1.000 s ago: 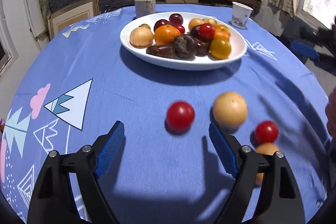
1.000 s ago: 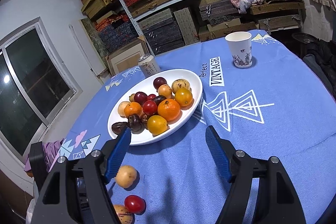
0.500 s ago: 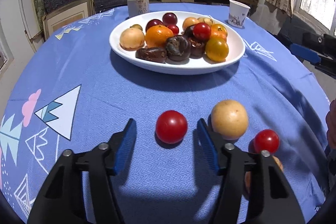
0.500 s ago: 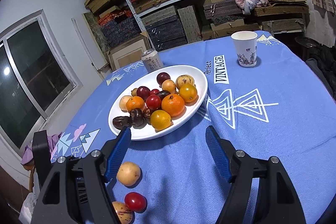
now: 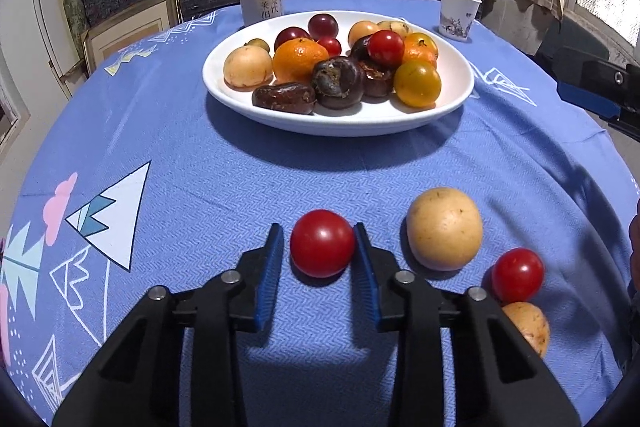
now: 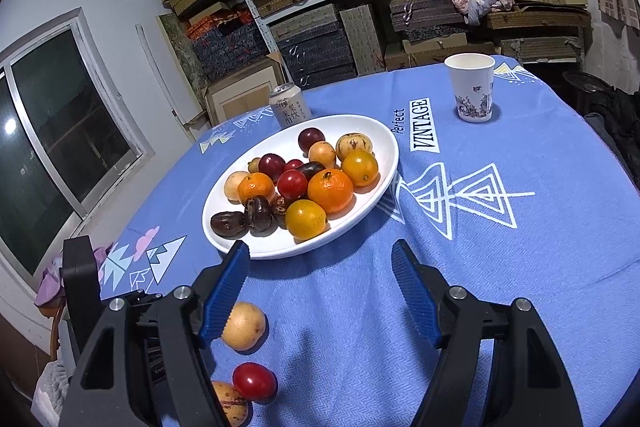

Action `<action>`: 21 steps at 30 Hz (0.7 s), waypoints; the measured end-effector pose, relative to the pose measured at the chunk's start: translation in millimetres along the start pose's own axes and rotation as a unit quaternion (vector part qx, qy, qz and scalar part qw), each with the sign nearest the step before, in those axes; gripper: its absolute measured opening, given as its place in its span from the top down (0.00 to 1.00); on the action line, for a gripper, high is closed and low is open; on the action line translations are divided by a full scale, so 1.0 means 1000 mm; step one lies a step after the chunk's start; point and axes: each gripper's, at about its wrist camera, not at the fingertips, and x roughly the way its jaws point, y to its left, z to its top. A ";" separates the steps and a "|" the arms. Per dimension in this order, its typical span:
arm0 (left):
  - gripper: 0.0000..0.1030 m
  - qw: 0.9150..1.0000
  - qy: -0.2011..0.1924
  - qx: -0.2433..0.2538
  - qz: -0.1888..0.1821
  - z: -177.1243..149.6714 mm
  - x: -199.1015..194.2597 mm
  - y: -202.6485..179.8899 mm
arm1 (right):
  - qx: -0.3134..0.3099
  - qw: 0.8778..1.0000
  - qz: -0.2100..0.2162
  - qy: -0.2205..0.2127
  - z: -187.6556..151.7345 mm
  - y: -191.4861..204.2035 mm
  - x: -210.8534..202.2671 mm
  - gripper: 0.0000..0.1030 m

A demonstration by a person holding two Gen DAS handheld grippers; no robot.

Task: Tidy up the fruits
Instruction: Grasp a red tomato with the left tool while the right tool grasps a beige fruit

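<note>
Change: the left tongs (image 5: pixel 318 253) have narrowed from wide apart to a close bracket around the red tomato (image 5: pixel 322 248), and have come forward so the fruit now sits between the blue pads instead of beyond them.
Meaning: the pick-up looks like the step in hand; the tomato seems about to be gripped and would then go to the white plate (image 5: pixel 460 83), which already carries most of the fruit.
Left tongs: narrow; the right pad touches the tomato's side, while a thin gap seems to remain at the left pad, so I judge them closing, not yet holding.
Left pose: low over the surface (image 5: pixel 200 167), pointing toward the far plate, fingers level with the fruit.
Right tongs (image 6: pixel 320 279): wide and holding nothing, raised above the surface near the plate's near rim.
Tomato: on the blue cloth, well short of the plate, not lifted.
Other loose fruit: a yellow round fruit (image 5: pixel 444 229) just right of the tomato, a second red tomato (image 5: pixel 517 275) further right and nearer, and a speckled yellow fruit (image 5: pixel 528 325) partly hidden behind the right finger.
Risk: the round, smooth tomato could roll or squirt forward under an uneven squeeze.
</note>
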 end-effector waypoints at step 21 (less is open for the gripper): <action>0.72 0.996 -0.053 -0.068 0.030 0.004 -0.025 0.035 | -0.158 0.982 -0.006 0.106 -0.040 0.068 0.034 0.30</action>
